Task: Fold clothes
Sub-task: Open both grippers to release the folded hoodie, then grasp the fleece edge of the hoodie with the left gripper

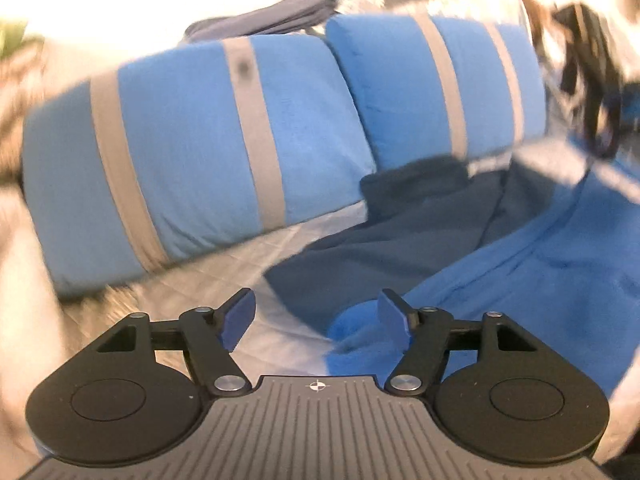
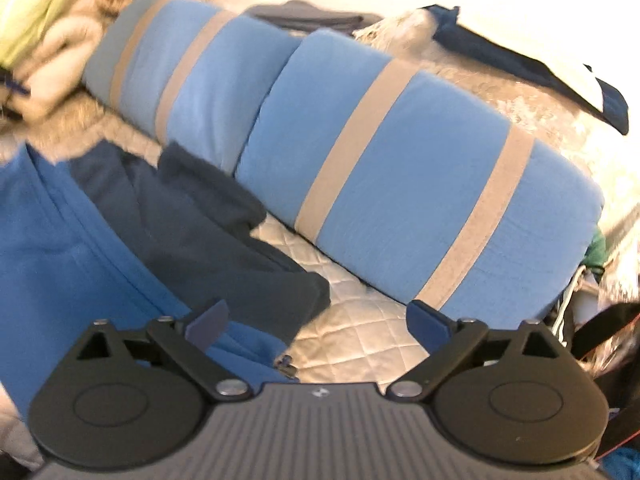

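On the quilted bedspread, a soft blue garment and a dark navy one lie rumpled before two striped pillows. Left gripper and right gripper both gape wide, empty. Only the right view shows a fuzzy beige blanket.

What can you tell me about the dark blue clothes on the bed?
The dark garment is navy, soft and thick-looking, maybe fleece or knit. It lies crumpled, not folded, on the pale quilted cover. One bunched end lies against the striped blue pillows. A brighter blue garment lies alongside it, their edges meeting. In the left wrist view the dark garment spreads ahead of the open left gripper. The right gripper is open too; neither touches it.
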